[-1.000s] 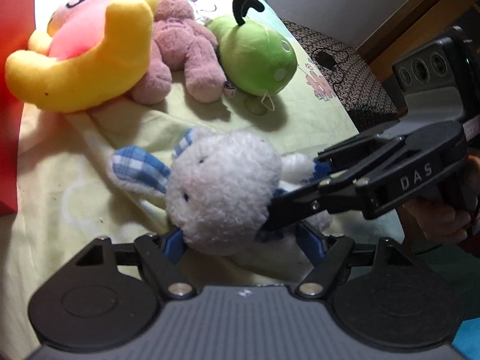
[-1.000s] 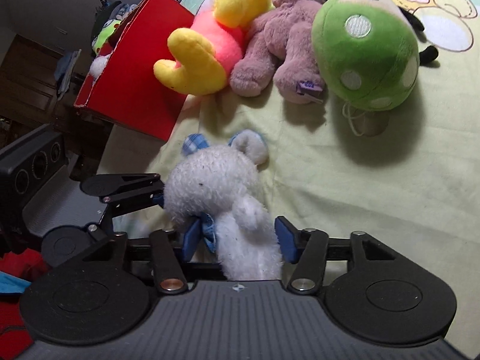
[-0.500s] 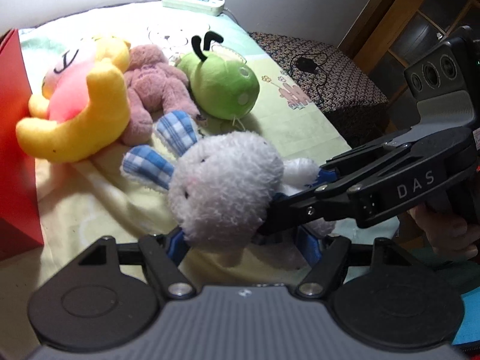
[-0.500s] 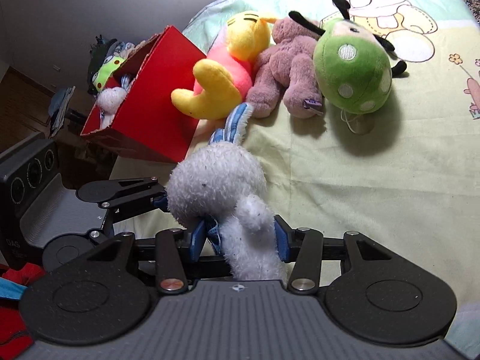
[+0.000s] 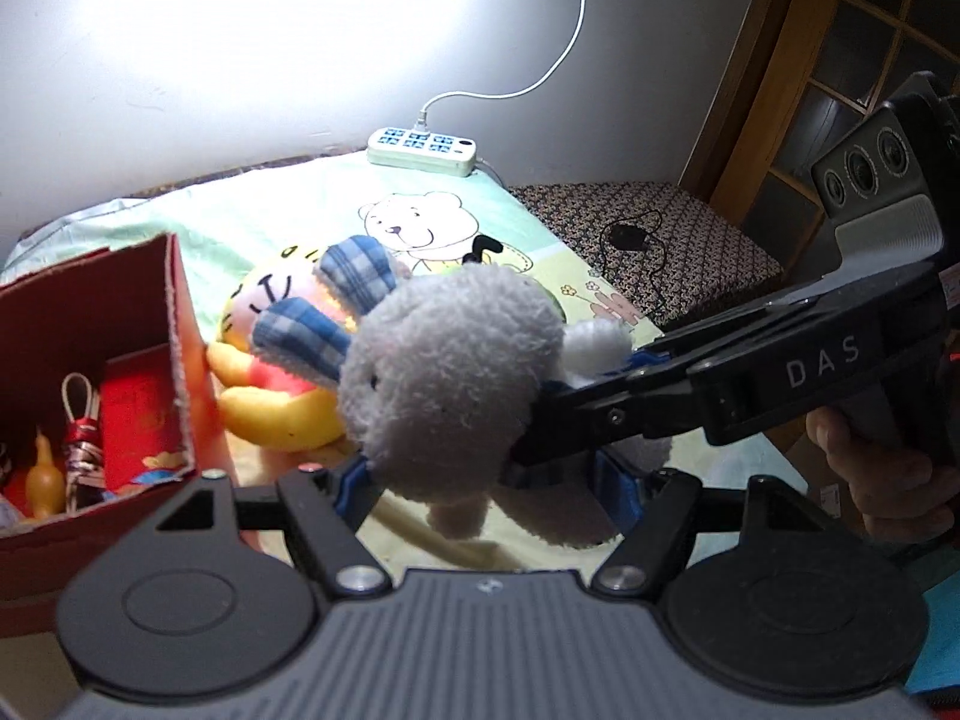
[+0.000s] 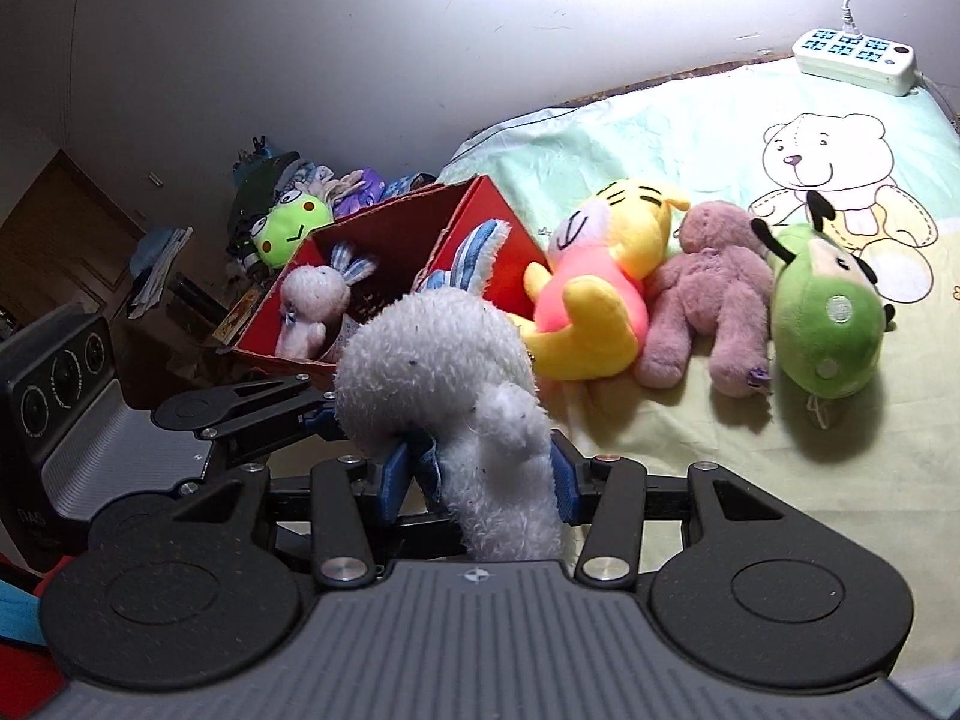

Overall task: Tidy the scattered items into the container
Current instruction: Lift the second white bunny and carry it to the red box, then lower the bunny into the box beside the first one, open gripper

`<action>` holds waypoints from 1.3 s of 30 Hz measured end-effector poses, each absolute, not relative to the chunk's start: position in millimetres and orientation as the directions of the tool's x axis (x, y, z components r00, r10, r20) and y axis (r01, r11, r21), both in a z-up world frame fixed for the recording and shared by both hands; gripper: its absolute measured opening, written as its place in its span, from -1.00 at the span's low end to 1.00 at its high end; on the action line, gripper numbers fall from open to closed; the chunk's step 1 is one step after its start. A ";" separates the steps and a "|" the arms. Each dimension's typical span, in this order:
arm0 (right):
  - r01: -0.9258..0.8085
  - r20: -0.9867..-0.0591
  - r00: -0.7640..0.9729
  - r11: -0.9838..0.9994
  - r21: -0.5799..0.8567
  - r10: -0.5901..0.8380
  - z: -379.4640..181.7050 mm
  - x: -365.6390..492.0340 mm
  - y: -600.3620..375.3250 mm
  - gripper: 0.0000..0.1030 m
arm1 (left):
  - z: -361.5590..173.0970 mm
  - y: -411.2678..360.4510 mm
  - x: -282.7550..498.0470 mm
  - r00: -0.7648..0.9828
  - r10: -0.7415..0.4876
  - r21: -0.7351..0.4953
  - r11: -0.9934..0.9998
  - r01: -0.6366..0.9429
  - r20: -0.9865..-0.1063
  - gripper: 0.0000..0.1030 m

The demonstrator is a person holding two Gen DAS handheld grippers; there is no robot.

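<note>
A white plush rabbit (image 5: 444,384) with blue checked ears hangs in the air above the bed, held from two sides. My left gripper (image 5: 483,480) is shut on its head. My right gripper (image 6: 480,477) is shut on its body (image 6: 504,480), and it reaches in from the right (image 5: 558,420) in the left wrist view. The red cardboard box (image 5: 180,354) stands open at the left, its rim (image 6: 480,204) just behind the rabbit's ears. A smaller white rabbit (image 6: 312,300) lies inside it.
A yellow and pink plush (image 6: 600,294), a mauve bear (image 6: 708,300) and a green bug plush (image 6: 822,312) lie in a row on the sheet. A power strip (image 6: 852,60) sits at the wall. More toys are piled behind the box (image 6: 288,228).
Both grippers have risen together with the white rabbit, lifting it off the sheet. The views have tilted up, so the box's open top and the wall now show.
</note>
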State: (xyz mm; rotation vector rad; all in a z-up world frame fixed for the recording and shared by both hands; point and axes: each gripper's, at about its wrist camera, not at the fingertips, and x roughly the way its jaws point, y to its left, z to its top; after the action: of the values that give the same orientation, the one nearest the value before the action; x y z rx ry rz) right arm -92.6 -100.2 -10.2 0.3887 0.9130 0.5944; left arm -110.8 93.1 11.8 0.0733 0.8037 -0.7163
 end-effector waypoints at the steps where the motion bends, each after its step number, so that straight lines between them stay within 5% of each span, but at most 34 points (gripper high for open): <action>1: -0.316 -0.627 0.459 0.775 0.548 0.630 -8.5 -94.1 -91.4 -0.02 | 13.6 101.3 -112.3 0.467 -0.562 -0.204 0.760 0.617 -0.683 0.44; 22: -0.411 -0.597 0.321 0.676 0.612 0.735 -4.1 -94.7 102.0 -0.02 | 27.3 299.0 -141.2 0.496 -0.487 -0.169 0.815 0.555 -0.719 0.44; 39: -0.264 -0.513 0.521 0.700 0.663 0.683 10.2 -34.3 122.9 -0.01 | 53.7 322.7 -56.5 0.574 -0.449 -0.095 0.836 0.541 -0.685 0.44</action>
State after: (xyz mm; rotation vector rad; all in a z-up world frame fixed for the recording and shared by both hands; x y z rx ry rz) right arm -34.3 123.0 10.2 0.5566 0.8444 0.6037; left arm -56.5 322.7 53.7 0.1300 0.7639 -0.5819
